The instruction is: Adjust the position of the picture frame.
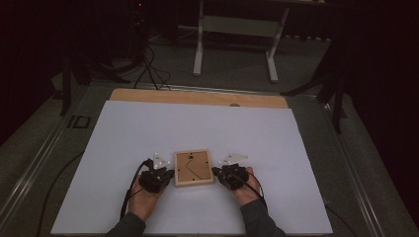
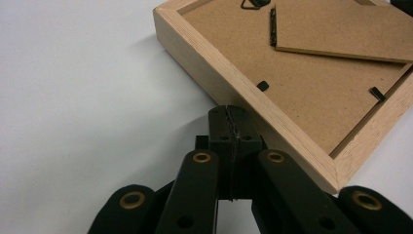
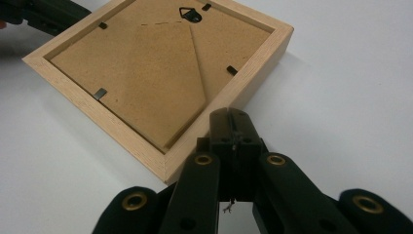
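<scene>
A light wooden picture frame (image 1: 193,168) lies face down on the white sheet, its brown backing board with a folding stand and small black clips facing up. My left gripper (image 1: 170,174) is shut with nothing in it, its tips against the frame's left side. In the left gripper view the closed jaws meet the frame's wooden edge (image 2: 229,90). My right gripper (image 1: 215,171) is shut too, empty, tips at the frame's right side. The right gripper view shows the frame (image 3: 146,78) and its right edge just ahead of the closed jaws, with the left gripper (image 3: 48,14) beyond.
The white sheet (image 1: 197,128) covers a wooden tabletop (image 1: 197,97). Cables (image 1: 126,197) trail from both grippers toward the near edge. A white table stand (image 1: 237,39) and dark cables lie on the floor behind.
</scene>
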### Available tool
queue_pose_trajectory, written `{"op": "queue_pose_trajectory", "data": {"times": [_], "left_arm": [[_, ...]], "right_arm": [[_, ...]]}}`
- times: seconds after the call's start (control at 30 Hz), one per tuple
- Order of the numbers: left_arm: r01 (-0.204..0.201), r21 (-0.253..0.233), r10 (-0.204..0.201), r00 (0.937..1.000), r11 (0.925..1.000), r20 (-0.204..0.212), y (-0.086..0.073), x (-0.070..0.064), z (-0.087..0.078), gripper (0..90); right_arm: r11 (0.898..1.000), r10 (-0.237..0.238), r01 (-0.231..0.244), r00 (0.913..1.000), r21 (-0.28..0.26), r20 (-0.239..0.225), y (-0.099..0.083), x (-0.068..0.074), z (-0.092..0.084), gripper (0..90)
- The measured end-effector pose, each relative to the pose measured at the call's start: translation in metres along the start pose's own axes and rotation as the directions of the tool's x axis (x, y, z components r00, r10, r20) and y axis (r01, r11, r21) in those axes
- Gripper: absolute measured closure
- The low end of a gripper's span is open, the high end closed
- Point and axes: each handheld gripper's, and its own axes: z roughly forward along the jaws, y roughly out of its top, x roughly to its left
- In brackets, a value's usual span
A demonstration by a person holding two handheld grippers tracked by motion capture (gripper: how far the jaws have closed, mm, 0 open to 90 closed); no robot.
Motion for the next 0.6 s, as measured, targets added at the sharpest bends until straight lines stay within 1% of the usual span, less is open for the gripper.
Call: {"op": "queue_pose_trajectory", "data": {"times": [0.13,0.37,0.6], "left_arm": [[0.010,-0.006,-0.010,0.9999,0.9999,0.001,0.0006,0.0008,0.0013,89.7],[0.006,-0.014,-0.006,1.0000,0.9999,-0.006,0.0030,0.0027,0.0046,89.7],[0.013,-0.018,-0.013,0.9998,0.9998,-0.013,0.0058,0.0078,0.0071,89.8]], "right_arm": [[1.000,-0.003,0.003,0.9999,-0.003,0.010,-0.0005,0.0013,-0.0002,89.7],[1.000,-0.009,0.009,0.9997,0.001,0.021,-0.0013,0.0033,-0.0015,89.7],[1.000,-0.013,0.013,0.9999,-0.005,0.006,-0.0012,0.0071,-0.0021,89.7]]}}
